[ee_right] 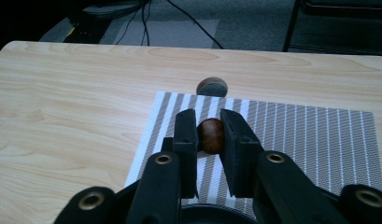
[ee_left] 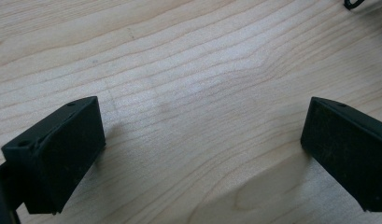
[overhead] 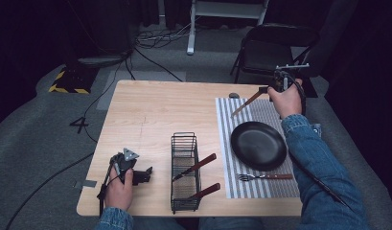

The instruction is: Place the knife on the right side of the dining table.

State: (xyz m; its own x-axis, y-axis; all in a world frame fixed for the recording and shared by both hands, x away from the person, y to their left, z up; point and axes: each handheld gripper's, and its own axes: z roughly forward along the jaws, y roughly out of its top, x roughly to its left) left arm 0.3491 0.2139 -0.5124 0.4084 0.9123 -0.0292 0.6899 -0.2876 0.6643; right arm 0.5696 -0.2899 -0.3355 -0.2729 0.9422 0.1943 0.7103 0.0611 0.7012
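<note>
Knife [overhead: 248,100] with a brown wooden handle sits pinched in the right hand-held gripper [overhead: 270,89], upper right of the high view; its blade slants down-left over the far left corner of the striped placemat [overhead: 265,111]. In the right gripper view the rounded brown handle end [ee_right: 211,135] is clamped between the two black pads [ee_right: 186,135], jaws nearly together, above the placemat's grey and white stripes [ee_right: 319,140]. Whether the blade tip touches the mat cannot be told.

Left hand-held gripper [overhead: 136,173] rests low on the surface [overhead: 150,110] at lower left of the high view. In its own view the jaws are spread wide, bare pale wood grain [ee_left: 198,107] between them.

Surface: black plate [overhead: 259,145] on the mat, centre right. Fork [overhead: 264,177] with a wooden handle lies just below the plate on the mat's near edge. Black wire caddy [overhead: 184,172] at centre bottom holds two wooden-handled utensils [overhead: 196,166], leaning right. A small round dark object [overhead: 234,95] sits just beyond the mat's far edge.

Room: grey carpet, trailing cables [overhead: 155,38], a black folding chair [overhead: 272,48] behind the surface, a yellow-and-black striped base [overhead: 69,81] at upper left.
</note>
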